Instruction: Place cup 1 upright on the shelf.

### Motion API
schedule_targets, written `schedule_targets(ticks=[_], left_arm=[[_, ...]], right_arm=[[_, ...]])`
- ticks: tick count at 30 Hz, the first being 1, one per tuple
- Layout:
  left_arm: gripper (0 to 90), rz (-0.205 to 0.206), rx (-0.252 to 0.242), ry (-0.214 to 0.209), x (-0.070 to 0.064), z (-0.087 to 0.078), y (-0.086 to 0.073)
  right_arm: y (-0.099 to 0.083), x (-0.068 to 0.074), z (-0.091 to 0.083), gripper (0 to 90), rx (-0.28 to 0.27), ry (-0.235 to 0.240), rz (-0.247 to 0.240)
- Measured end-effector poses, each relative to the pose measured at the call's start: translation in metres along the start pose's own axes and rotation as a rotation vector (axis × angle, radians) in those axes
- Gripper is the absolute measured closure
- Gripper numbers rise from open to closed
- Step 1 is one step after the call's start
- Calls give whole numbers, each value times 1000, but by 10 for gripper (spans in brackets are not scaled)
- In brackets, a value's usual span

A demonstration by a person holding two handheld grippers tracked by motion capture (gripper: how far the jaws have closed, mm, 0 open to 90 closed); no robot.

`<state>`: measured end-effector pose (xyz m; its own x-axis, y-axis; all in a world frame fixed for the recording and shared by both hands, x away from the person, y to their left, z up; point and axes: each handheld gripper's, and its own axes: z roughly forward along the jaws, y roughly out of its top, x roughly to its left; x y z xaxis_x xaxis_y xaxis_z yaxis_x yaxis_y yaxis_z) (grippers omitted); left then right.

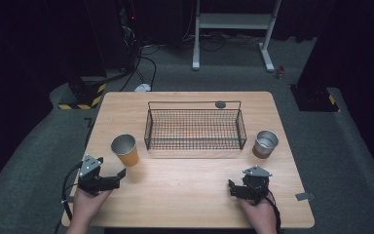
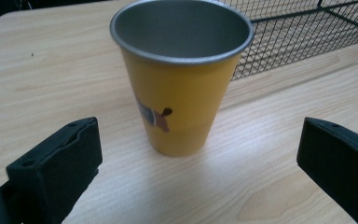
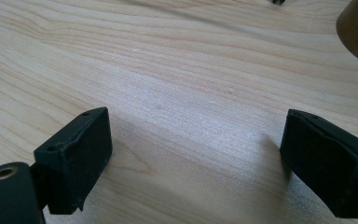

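My left gripper (image 1: pixel 119 176) sits low over the near left part of the wooden table (image 1: pixel 185 195), the hand (image 1: pixel 88 204) behind it coming in from the bottom edge, jaws pointing toward the yellow cup (image 1: pixel 125 150). Jaws spread wide, nothing between them; in the left gripper view the cup (image 2: pixel 182 79) stands upright just ahead of the gap, not touching either pad. My right gripper (image 1: pixel 233 187) rests near the front right, wrist (image 1: pixel 260 217) below it, jaws angled left across bare wood. They too stand apart and hold nothing, as the right gripper view (image 3: pixel 193 158) confirms.

Materials: cup is a tapered tumbler, yellow matte outside, dull grey metal rim and interior, small brown-and-grey printed mark on its side. It stands at the left, near the front left corner of the wire basket (image 1: pixel 148 129). Basket is black mesh, rectangular, with a thin raised handle bar. A plain steel cup (image 1: pixel 265 144) stands upright just right of the basket. Table is pale wood-grain laminate, rounded corners.

Hard to make out: the printed mark is too small to read. A brownish curved shape is cut off at the top right corner of the right gripper view; I cannot tell what it is. Basket contents not resolvable through the mesh.
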<state>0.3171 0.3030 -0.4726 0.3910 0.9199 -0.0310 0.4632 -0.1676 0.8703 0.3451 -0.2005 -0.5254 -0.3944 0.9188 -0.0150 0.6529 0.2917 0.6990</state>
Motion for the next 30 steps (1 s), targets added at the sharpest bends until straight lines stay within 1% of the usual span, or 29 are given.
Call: schedule_targets(ticks=[2,7,9,13,14,15,16,19,23,24,26,27,30], left_arm=[[5,-4,-22,-2,-2,2,2],[5,19,-57,16,-4,7,7],[5,8,-66,7,-3,11,10],[4,4,-53,31,-1,21,13],[4,-7,-43,44,0,23,14],[5,-18,-39,44,2,25,14],[5,-26,-37,34,4,26,14],[5,-34,-33,26,7,30,14],[5,-35,-49,16,8,35,14],[5,-25,-50,17,8,37,14],[5,-18,-44,16,7,41,14],[5,-19,-40,18,7,44,14],[5,-26,-52,19,9,49,13]], right_arm=[[-1,1,-1,90,2,-2,11],[-1,1,-1,89,1,-4,13],[-1,1,0,89,0,-5,13],[-1,1,-1,90,1,-5,14],[-1,1,-1,90,1,-5,12],[-1,1,-1,90,1,-5,13],[-1,1,-1,89,1,-5,13],[-1,1,-1,90,1,-5,13],[-1,1,-1,90,1,-5,13],[-1,1,-1,90,1,-6,13],[-1,1,-1,90,1,-6,14],[-1,1,-1,90,1,-6,14],[-1,1,-1,90,1,-6,14]])
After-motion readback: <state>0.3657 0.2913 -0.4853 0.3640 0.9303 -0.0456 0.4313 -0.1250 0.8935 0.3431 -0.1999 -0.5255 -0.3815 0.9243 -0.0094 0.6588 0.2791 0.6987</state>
